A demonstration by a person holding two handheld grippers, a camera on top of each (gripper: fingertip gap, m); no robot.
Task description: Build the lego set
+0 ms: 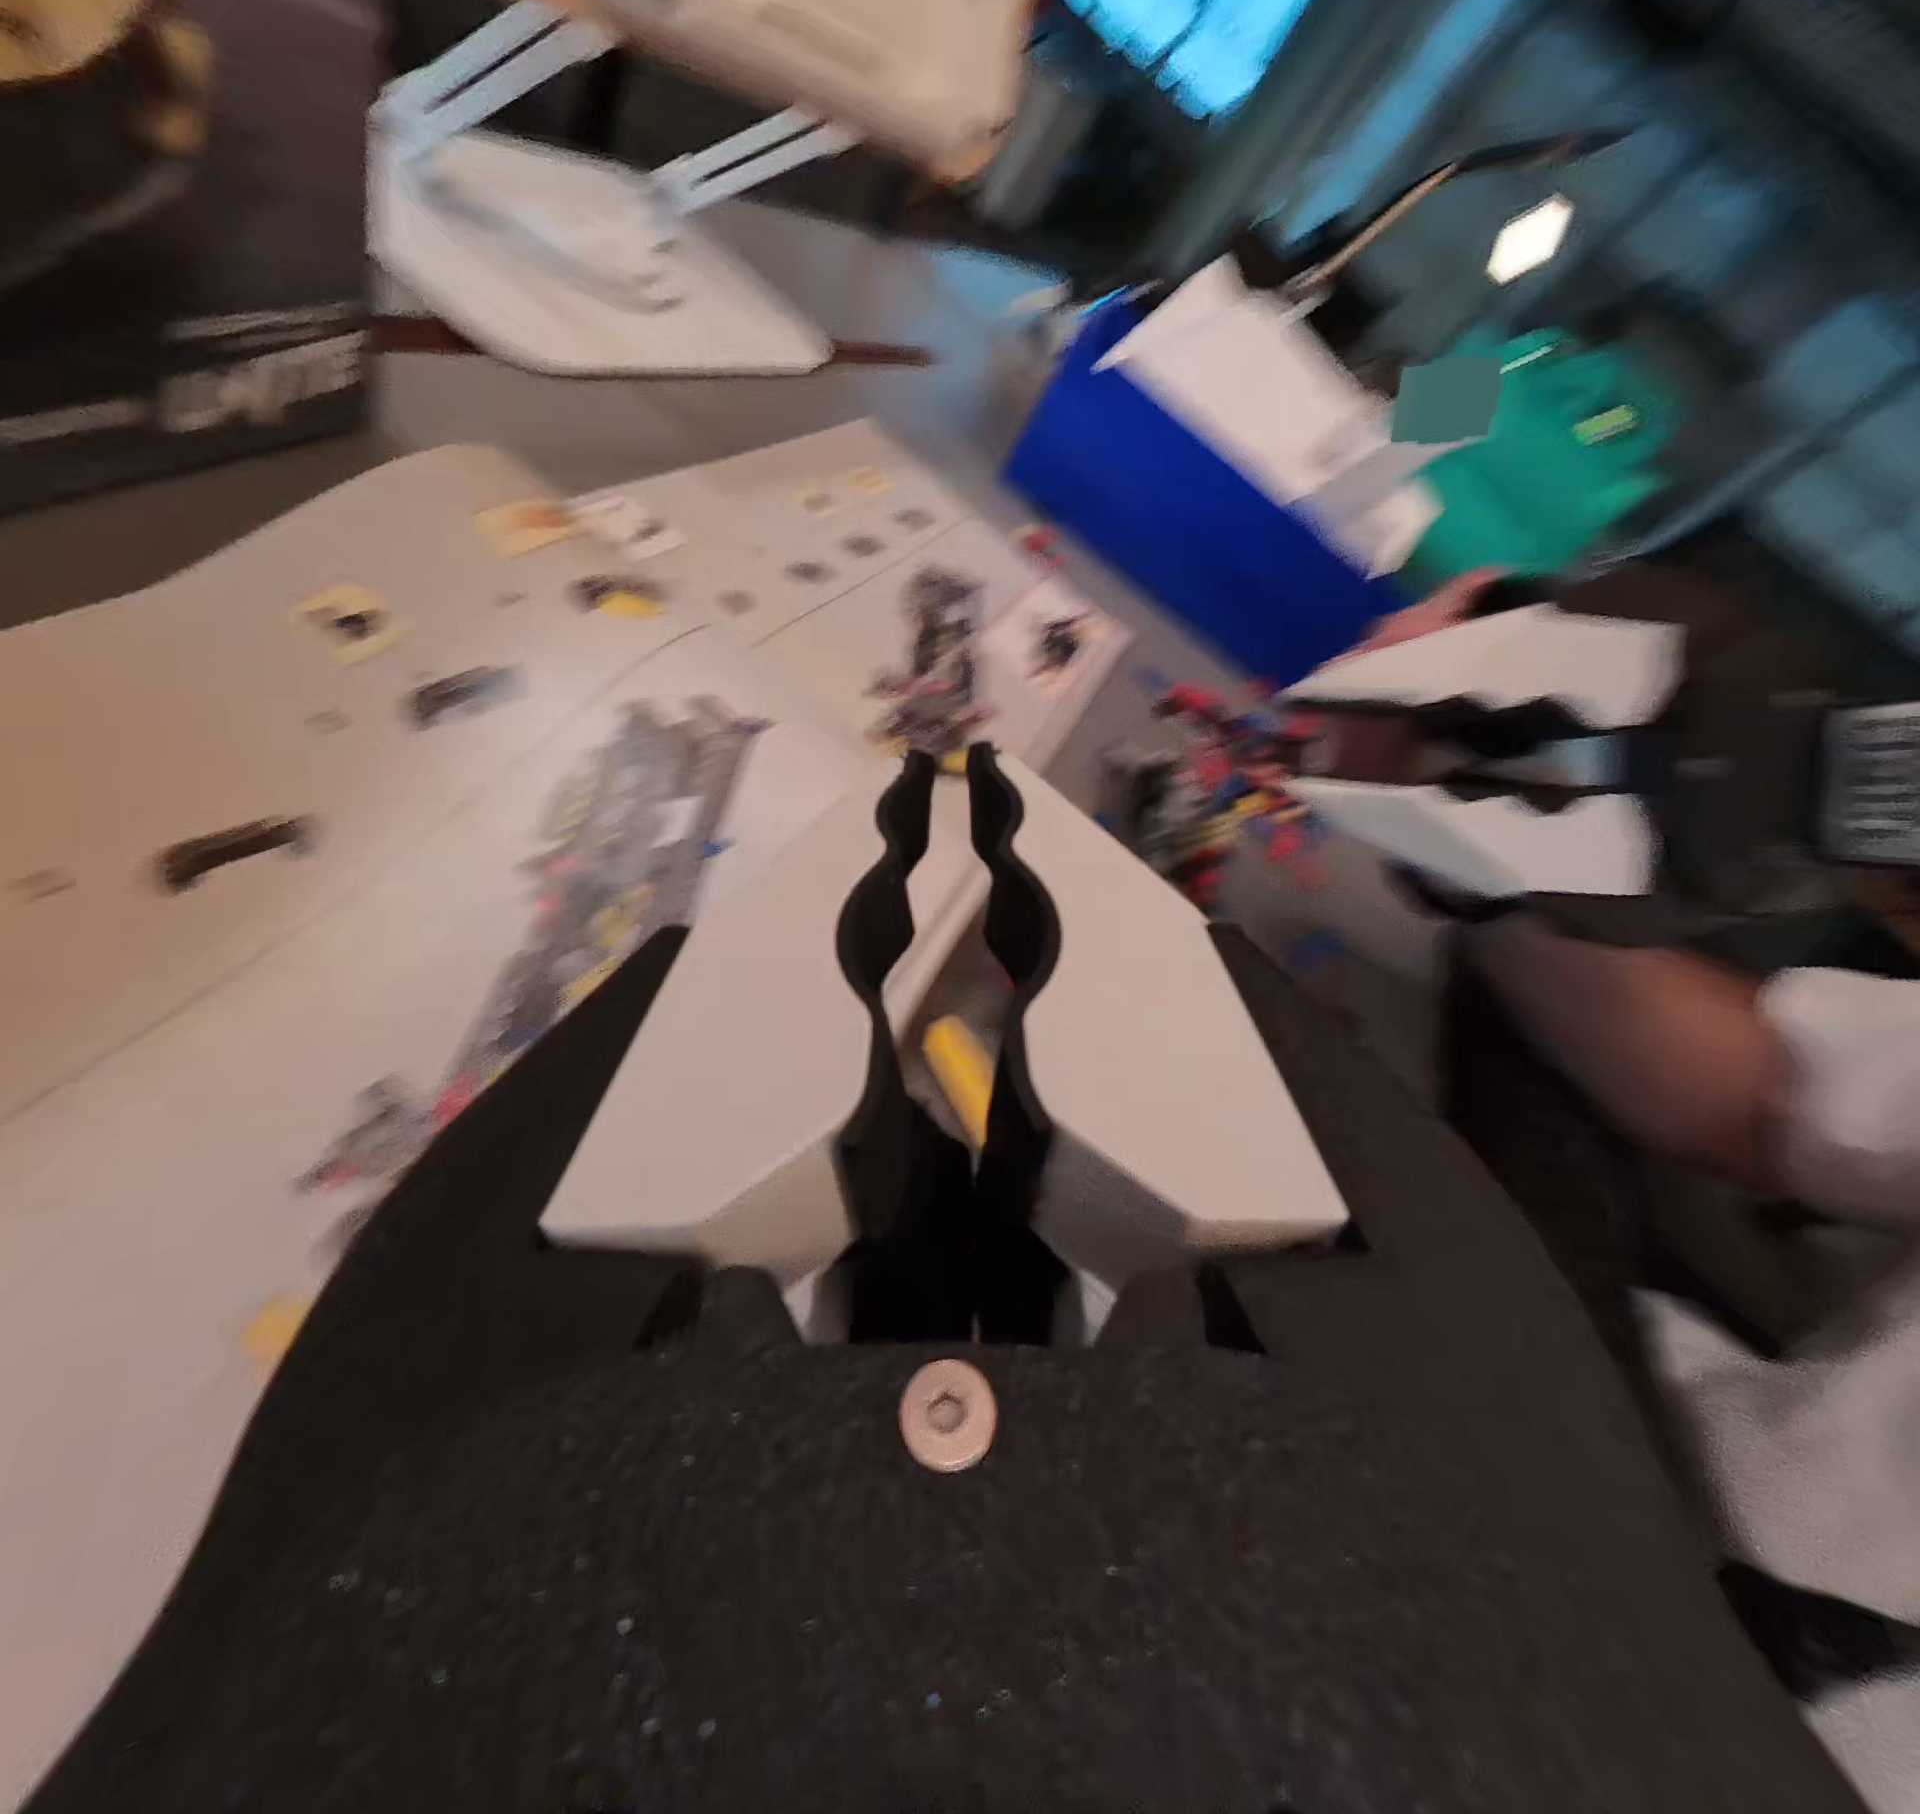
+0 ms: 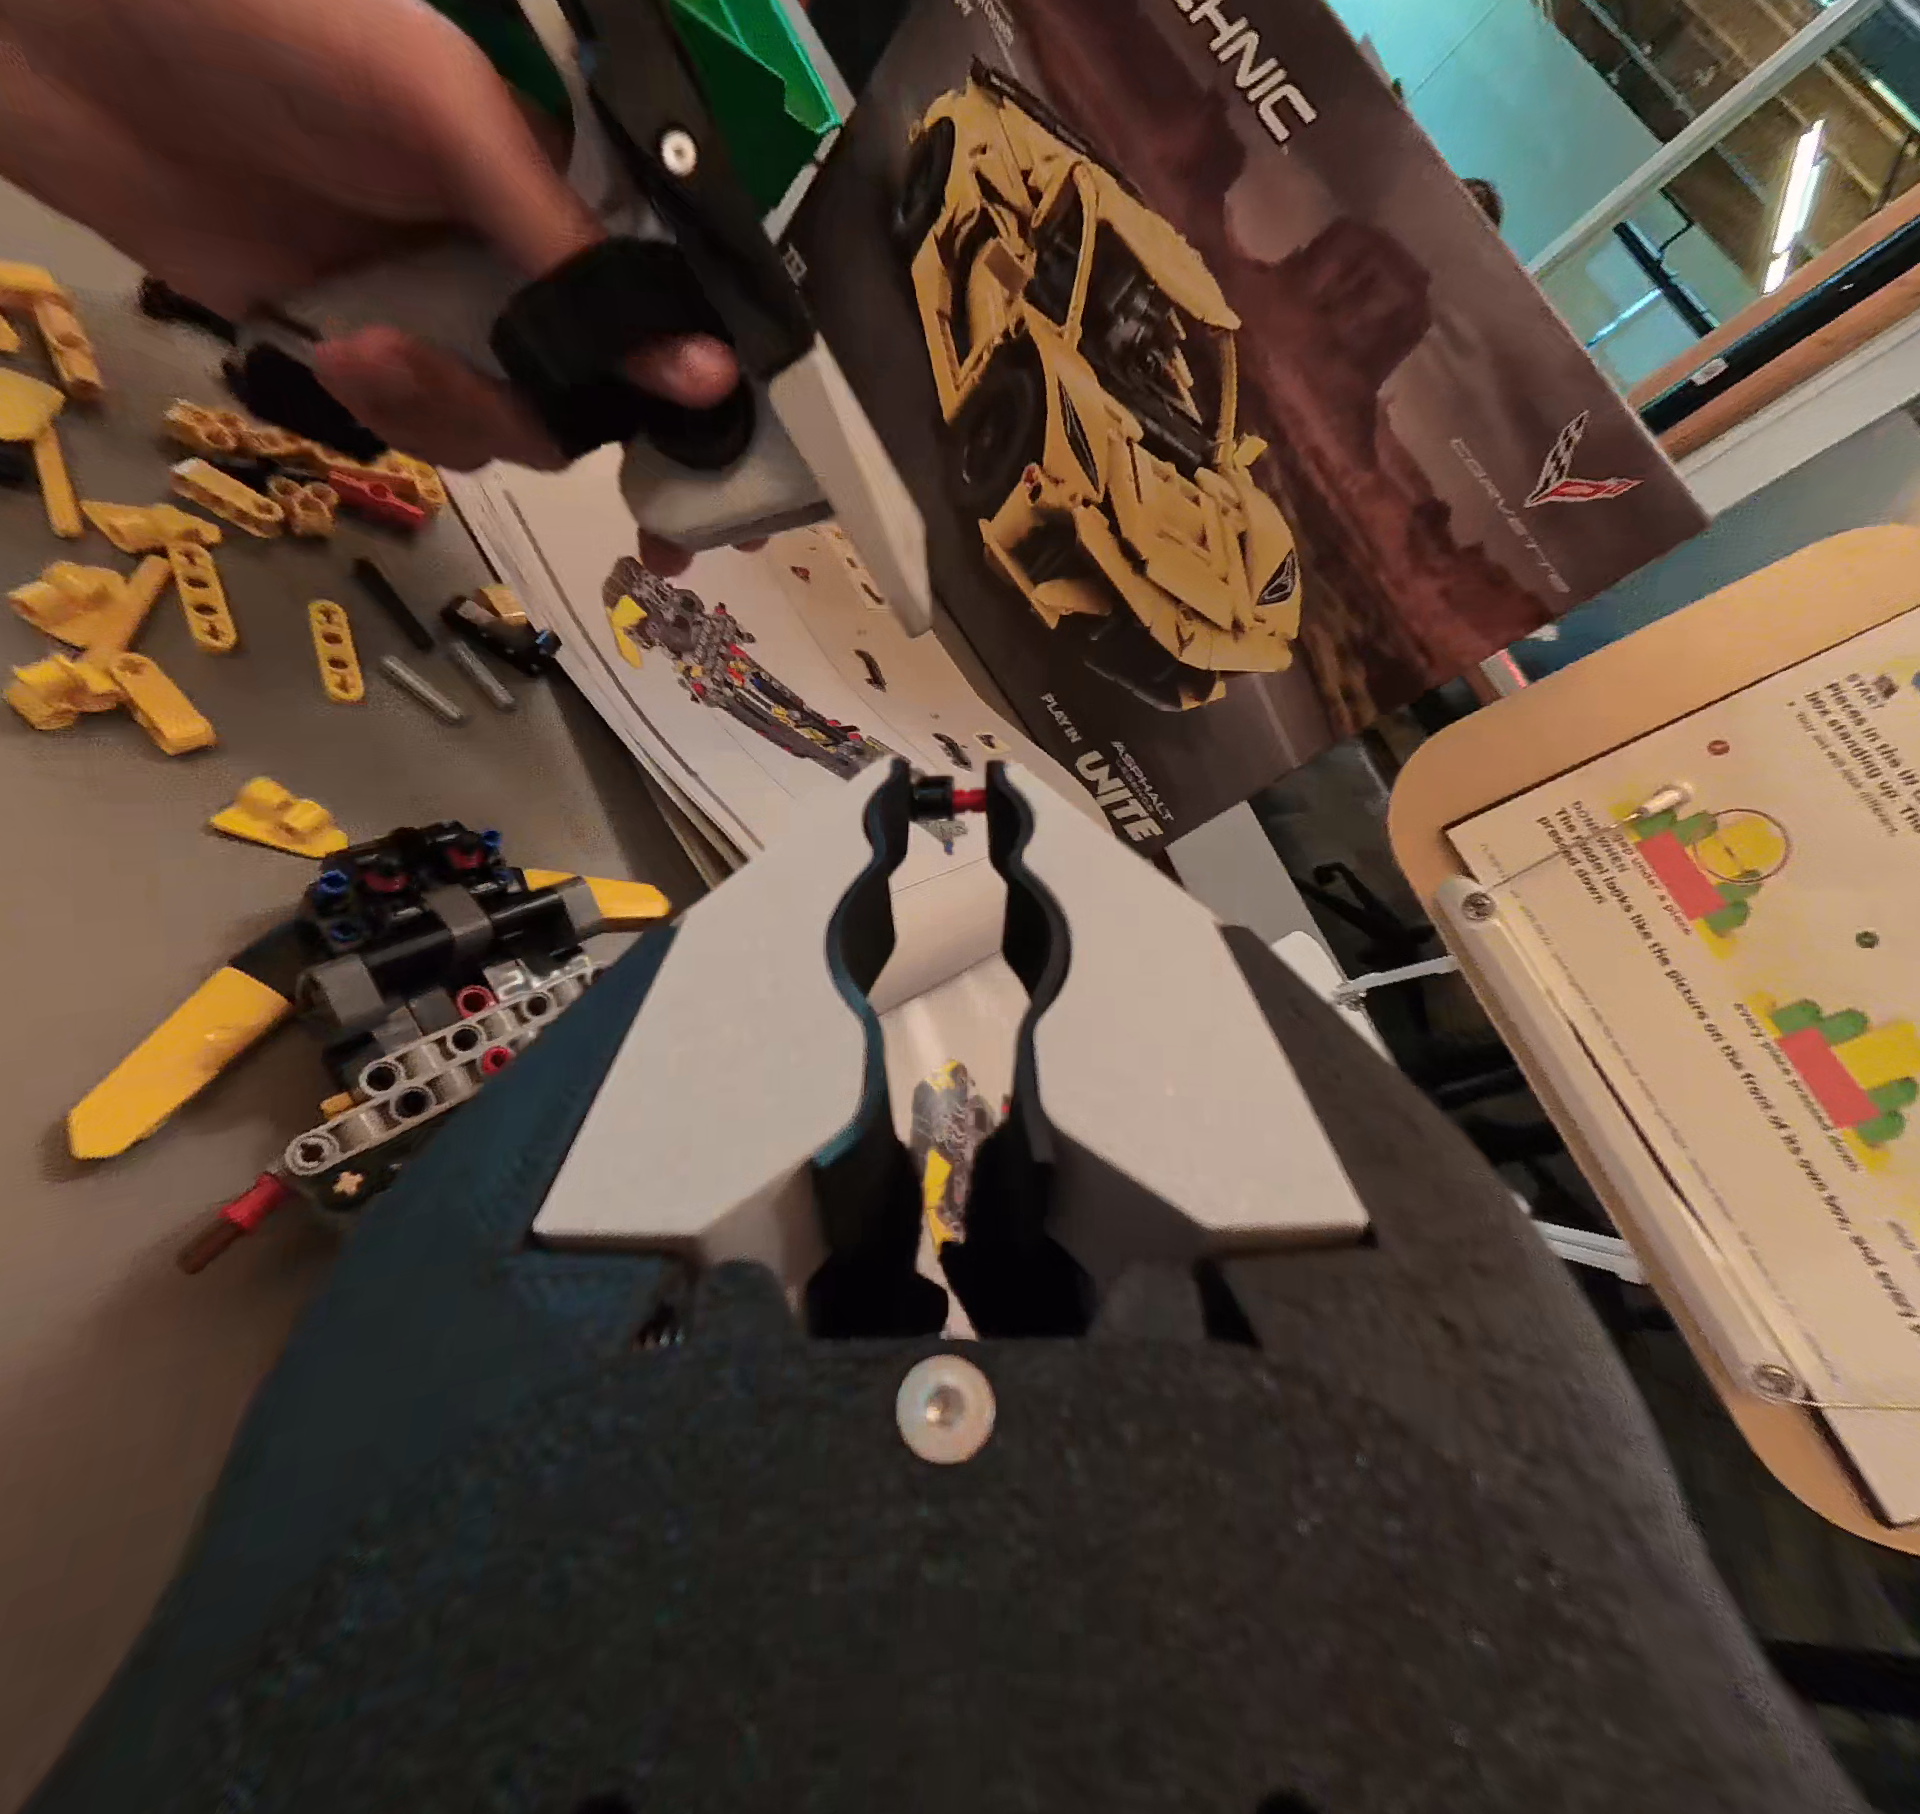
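1. Holding a small black-and-red pin (image 2: 943,800) crosswise between the very tips, our right gripper (image 2: 943,796) is clamped on it and hangs above the open instruction booklet (image 2: 748,663). We judge that the tip grip leaves the pin's ends free for pushing into a hole.
2. Our left gripper (image 1: 948,762) has its jaws drawn nearly together. The left wrist view is smeared, so we cannot tell whether anything sits between the tips; there is only a hint of yellow there.
3. From the right wrist view, the left gripper shows farther off in a hand (image 2: 312,206), also over the booklet.
4. The half-built black and grey assembly (image 2: 416,995), with yellow panels at its ends, lies on the grey tabletop (image 2: 416,777) just left of the right gripper. It is probably kept close so the pin has a short way to go.
5. Loose yellow beams and panels (image 2: 135,621), plus a few grey axles (image 2: 421,689), are spread out flat farther left, each easy to see and pick.
6. The set's box (image 2: 1247,414) stands propped behind the booklet, its car picture facing us as a reference.
7. Our judgement: we are mid-build, and the pin needs lining up with a hole in the assembly.
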